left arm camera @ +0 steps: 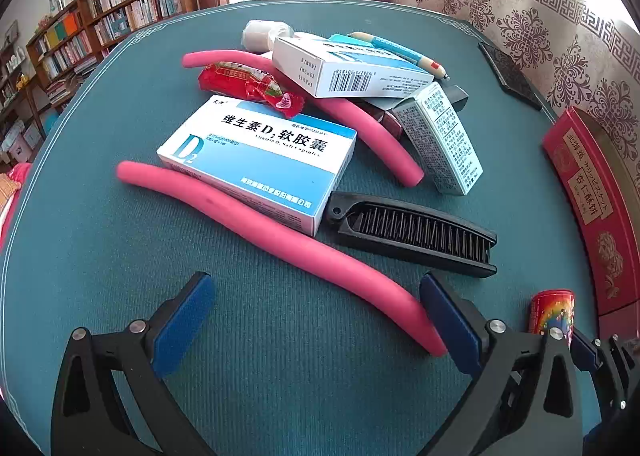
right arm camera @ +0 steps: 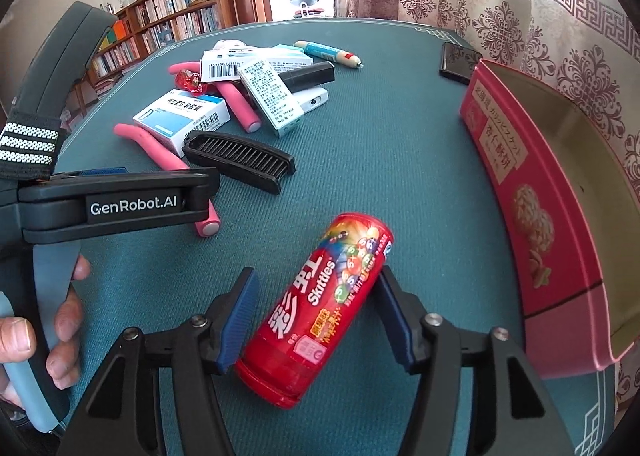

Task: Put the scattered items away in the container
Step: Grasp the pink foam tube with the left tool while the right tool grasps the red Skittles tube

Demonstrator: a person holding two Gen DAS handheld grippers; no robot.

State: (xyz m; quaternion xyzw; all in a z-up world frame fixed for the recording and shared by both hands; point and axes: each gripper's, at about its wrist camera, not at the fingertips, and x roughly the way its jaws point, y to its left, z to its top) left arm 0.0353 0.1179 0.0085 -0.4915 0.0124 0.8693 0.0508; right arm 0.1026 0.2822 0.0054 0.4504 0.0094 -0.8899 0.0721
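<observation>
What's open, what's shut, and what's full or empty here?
Red tin: open, no lid on; the inside that shows is empty.
Skittles tube: capped, slanted between the right gripper's pads.
Right gripper: around the tube; grip unclear.
Left gripper: open, empty.
Vitamin D2 box: closed, resting on a pink foam tube.

Each fisheye sits just behind its tool, looking steeply down and forward over the green tabletop (left arm camera: 100, 276) toward the curtains at twelve o'clock. The left view hangs close above the pile of boxes (left arm camera: 260, 160). The right view, farther back toward four o'clock, shares that pile, the black comb (right arm camera: 240, 160) and the red tin (right arm camera: 520, 192).
</observation>
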